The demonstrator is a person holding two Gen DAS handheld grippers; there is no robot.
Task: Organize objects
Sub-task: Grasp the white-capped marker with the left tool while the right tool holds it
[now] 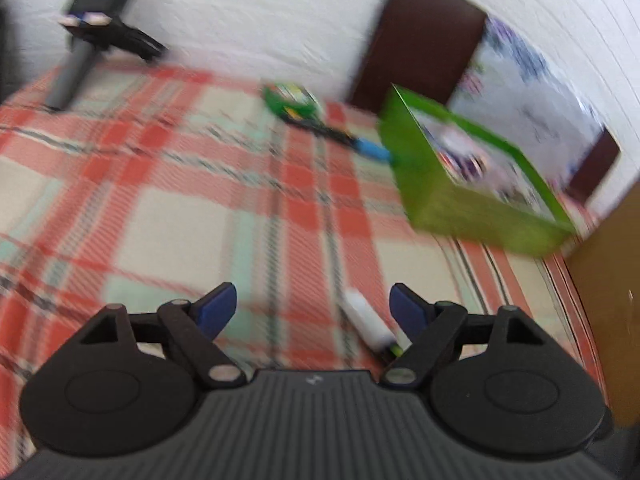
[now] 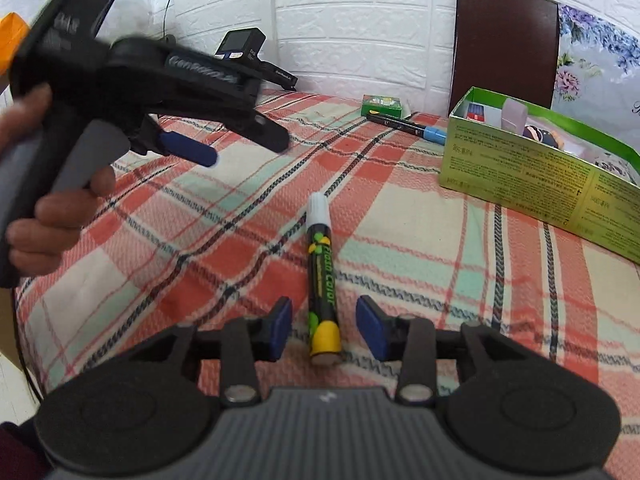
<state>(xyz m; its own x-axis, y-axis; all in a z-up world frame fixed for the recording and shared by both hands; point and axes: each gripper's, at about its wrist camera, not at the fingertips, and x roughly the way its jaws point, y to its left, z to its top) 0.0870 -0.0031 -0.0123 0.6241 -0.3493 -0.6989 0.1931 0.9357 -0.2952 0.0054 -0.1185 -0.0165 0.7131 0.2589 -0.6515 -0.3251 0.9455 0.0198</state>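
A marker (image 2: pixel 322 276) with a white cap, black-and-green barrel and yellow end lies on the plaid cloth (image 2: pixel 400 240). Its yellow end sits between the blue pads of my right gripper (image 2: pixel 327 328), which is open with gaps on both sides. In the blurred left wrist view the white cap of the marker (image 1: pixel 366 322) shows just inside the right finger of my left gripper (image 1: pixel 313 308), which is wide open and holds nothing. In the right wrist view a hand holds the left gripper (image 2: pixel 248 151) above the cloth at the upper left. An open green box (image 2: pixel 520 168) with several items stands at the right.
A blue-capped black marker (image 2: pixel 408 124) and a small green carton (image 2: pixel 382 105) lie at the back near the white wall. A black device (image 2: pixel 244 48) stands at the back left. A dark brown chair back (image 2: pixel 504 40) rises behind the green box (image 1: pixel 472 192).
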